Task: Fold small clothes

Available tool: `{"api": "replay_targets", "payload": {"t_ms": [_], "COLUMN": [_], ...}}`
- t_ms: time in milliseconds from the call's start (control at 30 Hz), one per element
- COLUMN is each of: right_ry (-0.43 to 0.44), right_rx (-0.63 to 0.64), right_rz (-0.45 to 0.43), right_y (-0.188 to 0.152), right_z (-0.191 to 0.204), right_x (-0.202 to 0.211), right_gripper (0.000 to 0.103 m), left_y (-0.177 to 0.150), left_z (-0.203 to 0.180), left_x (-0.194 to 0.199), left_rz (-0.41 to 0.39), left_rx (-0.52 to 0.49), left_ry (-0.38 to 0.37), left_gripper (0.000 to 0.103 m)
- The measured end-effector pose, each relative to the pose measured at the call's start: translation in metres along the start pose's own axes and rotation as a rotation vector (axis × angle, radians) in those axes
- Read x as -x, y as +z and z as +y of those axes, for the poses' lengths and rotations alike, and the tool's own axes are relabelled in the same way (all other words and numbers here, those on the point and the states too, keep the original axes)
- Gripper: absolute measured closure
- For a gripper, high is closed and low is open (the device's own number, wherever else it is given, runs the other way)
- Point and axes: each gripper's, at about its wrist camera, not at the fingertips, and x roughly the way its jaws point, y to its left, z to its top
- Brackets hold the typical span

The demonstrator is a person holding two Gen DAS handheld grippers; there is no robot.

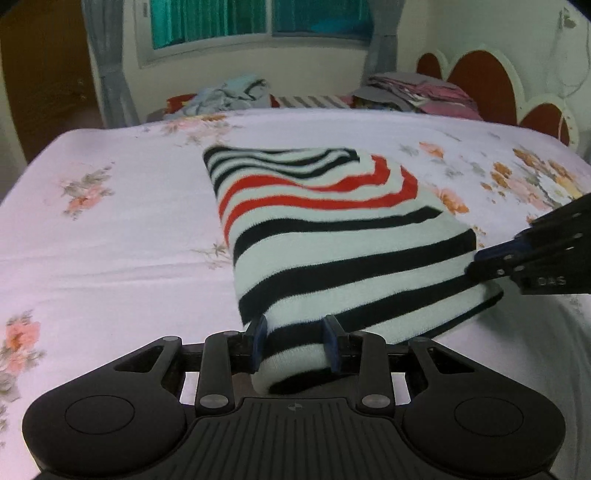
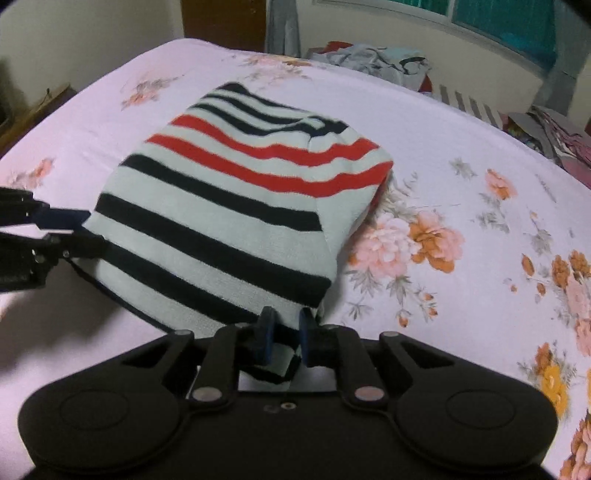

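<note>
On the left of the bed (image 1: 110, 229), the pale sheet with its pink and orange flower print lies bare, and beyond its far edge a loose heap of light blue clothes (image 1: 232, 94) sits below the window (image 1: 258, 22). Toward the middle lies the striped garment (image 1: 325, 236), a small knitted piece in pale mint with black bands and two red ones, folded into a thick rectangle that runs from mid-bed down to the near edge. The left gripper (image 1: 294, 343) holds the garment's near left corner: a rolled bunch of the cloth sits between its blue pads, and the jaws are clamped on that bunch, standing somewhat apart because of its thickness. The near edge of the garment is lifted off the sheet here, with shadow under it. Further right, the right gripper (image 2: 286, 332) grips the other near corner; in its own view the jaws stand close together, pinching a thin fold of striped cloth. In the left wrist view this same gripper comes in from the right edge, its tips touching the garment's side. At the far right a stack of folded clothes (image 1: 424, 96) in pink and grey rests against the red and cream headboard (image 1: 480, 81).
</note>
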Motion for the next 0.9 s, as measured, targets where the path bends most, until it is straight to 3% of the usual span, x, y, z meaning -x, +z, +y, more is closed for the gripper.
{"api": "replay_targets", "payload": {"t_ms": [200,267,300,333,367,433,600,900], "right_ry": [0.001,-0.006,-0.001,0.008,0.003,-0.050,-0.130,-0.136], "right_rx": [-0.091,-0.117,-0.128,-0.139,-0.146,-0.143,-0.153,-0.200], "right_rz": [-0.083,-0.095,-0.102,-0.114,-0.125,-0.157,-0.202,-0.312], "right_y": [-0.016,-0.025,-0.030,-0.036,-0.041,-0.055,-0.090,-0.128], "right_z": [-0.007,-0.009,-0.010,-0.011,-0.010,-0.007,-0.001,0.007], "right_x": [0.048,0.063,0.070,0.078,0.086,0.099,0.136,0.215], "right_gripper": [0.080,0.069,0.062,0.035,0.000,0.000,0.000,0.000], "left_y": [-0.015,-0.023,-0.026,-0.028,-0.032,-0.038,-0.045,-0.072], "left_z": [-0.015,-0.024,-0.028,-0.031,-0.036,-0.047,-0.068,-0.101], "left_x": [0.036,0.049,0.056,0.063,0.072,0.087,0.123,0.198], "left_rz": [-0.034,-0.049,-0.064,-0.083,-0.114,-0.172,-0.177,-0.250], "left_rx": [0.022,0.026,0.033,0.042,0.050,0.039,0.044,0.098], "left_ry": [0.037,0.060,0.077,0.102,0.143,0.184,0.158,0.168], "left_gripper": [0.070,0.067,0.056,0.014,0.001,0.000,0.000,0.000]}}
